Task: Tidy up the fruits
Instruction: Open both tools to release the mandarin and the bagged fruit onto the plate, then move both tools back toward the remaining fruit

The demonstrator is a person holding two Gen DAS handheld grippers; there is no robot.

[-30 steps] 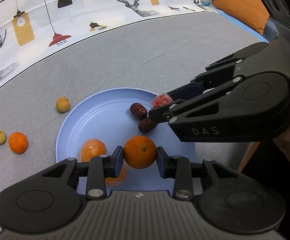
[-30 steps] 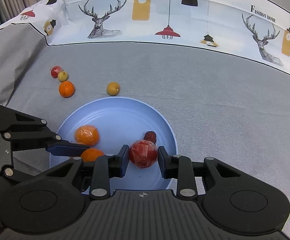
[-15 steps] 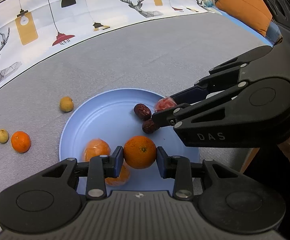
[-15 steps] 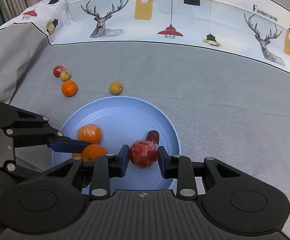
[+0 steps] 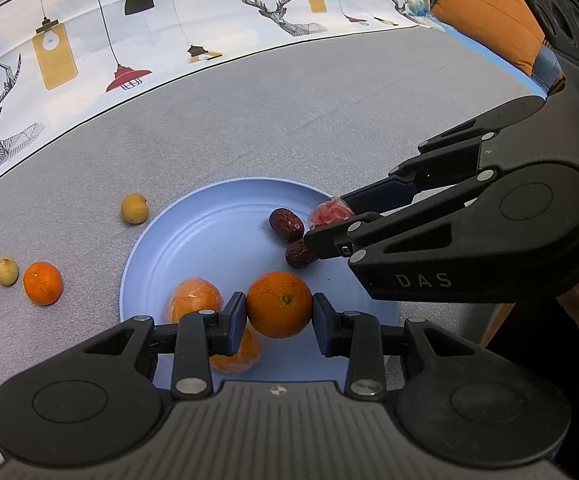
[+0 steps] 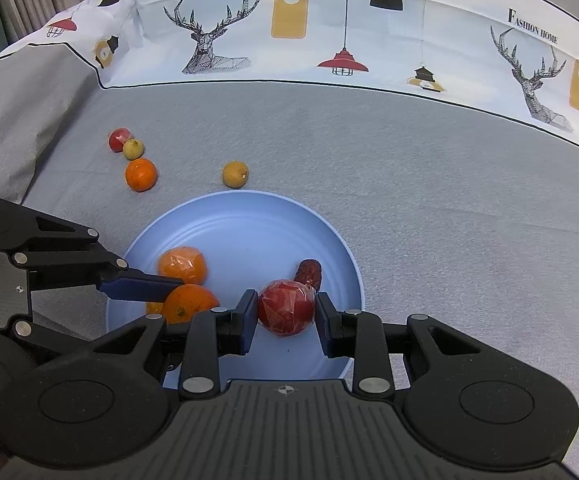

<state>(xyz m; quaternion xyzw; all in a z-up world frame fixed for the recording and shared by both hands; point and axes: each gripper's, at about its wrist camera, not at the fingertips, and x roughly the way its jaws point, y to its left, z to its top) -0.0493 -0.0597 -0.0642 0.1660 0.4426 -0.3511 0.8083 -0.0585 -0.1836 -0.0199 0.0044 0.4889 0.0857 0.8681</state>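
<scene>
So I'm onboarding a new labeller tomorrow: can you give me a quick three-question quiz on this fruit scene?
1. True or false: the left gripper holds an orange between its jaws.
2. How many fruits lie on the grey cloth outside the blue plate?
A) two B) four C) six
3. Fill in: the right gripper has a ____ wrapped fruit between its jaws.

Key: 1 true. 2 B: the small red fruit, the small greenish fruit, the loose orange and the yellow fruit. 3 red.
</scene>
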